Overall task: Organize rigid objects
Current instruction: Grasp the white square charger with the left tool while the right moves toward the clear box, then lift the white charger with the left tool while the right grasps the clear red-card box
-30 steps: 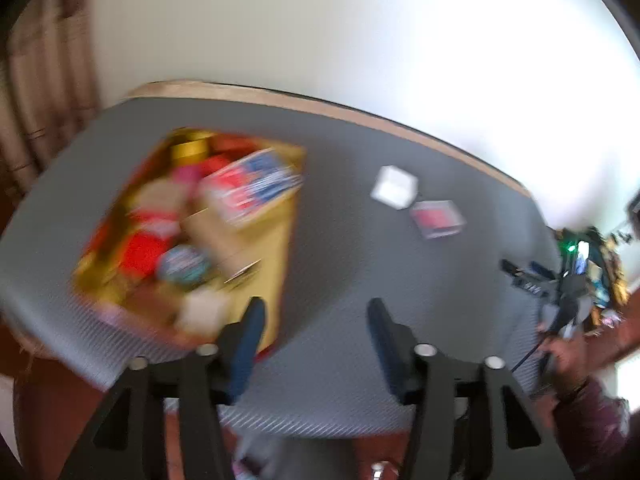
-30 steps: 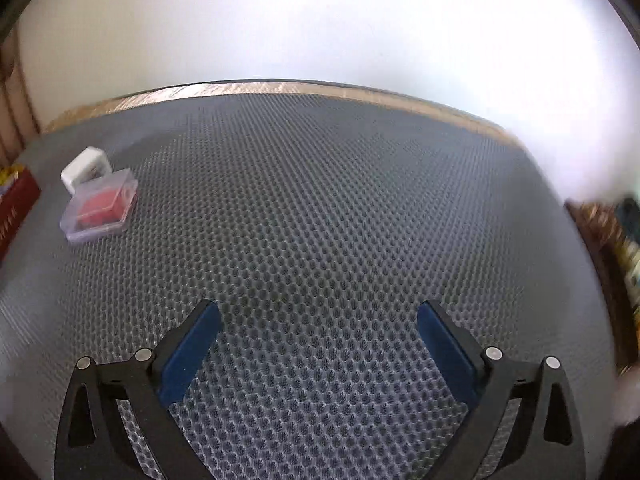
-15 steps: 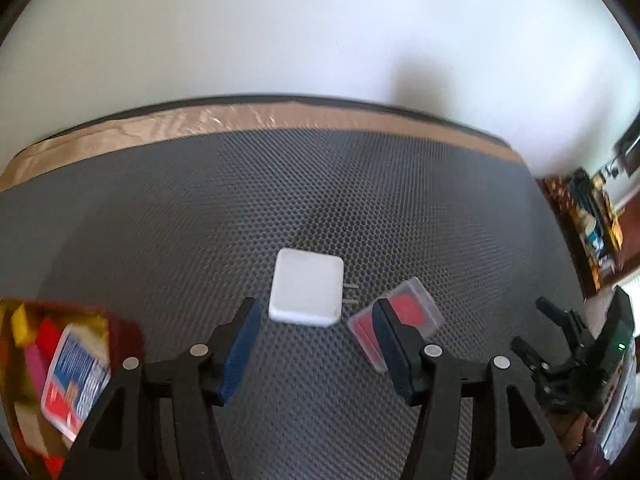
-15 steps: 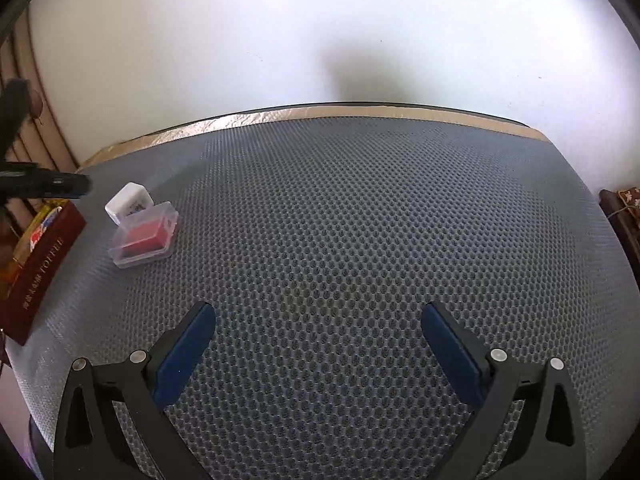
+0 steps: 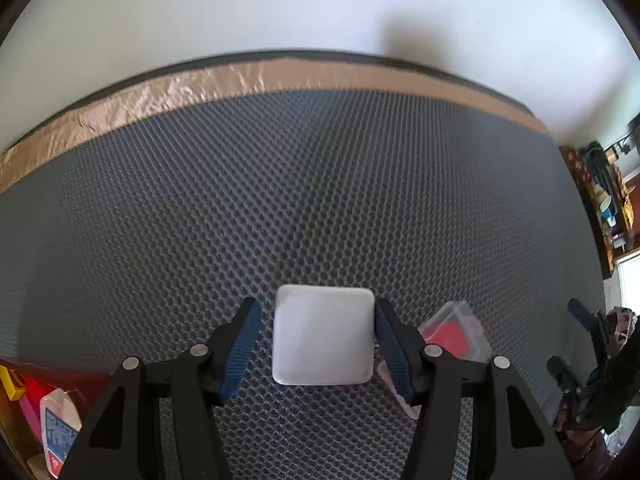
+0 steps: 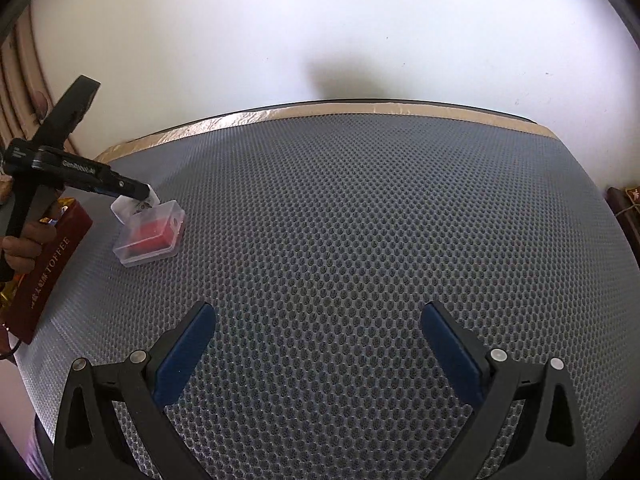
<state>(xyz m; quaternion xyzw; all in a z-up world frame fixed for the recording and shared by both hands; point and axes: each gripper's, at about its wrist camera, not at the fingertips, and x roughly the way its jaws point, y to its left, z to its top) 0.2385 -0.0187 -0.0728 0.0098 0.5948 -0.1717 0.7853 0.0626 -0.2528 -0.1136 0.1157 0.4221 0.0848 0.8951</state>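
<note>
A white square charger block (image 5: 323,335) lies flat on the grey honeycomb mat. My left gripper (image 5: 318,344) is open and straddles it; the right pad looks to touch its side, and a small gap shows at the left pad. A clear plastic case with a red insert (image 5: 456,334) lies just right of the gripper. In the right wrist view the left gripper (image 6: 132,192) sits over the charger (image 6: 134,206), with the clear case (image 6: 151,234) beside it. My right gripper (image 6: 316,344) is open and empty above bare mat.
A red and gold toffee box (image 6: 48,276) holding several items stands at the mat's left edge, also at lower left in the left wrist view (image 5: 36,412). A taped table edge (image 5: 200,84) and a white wall lie behind. Clutter (image 5: 604,200) sits far right.
My left gripper swung from the toffee box to the right and moved forward, so the white charger now lies between its fingers. The right gripper drifted slightly and stayed open.
</note>
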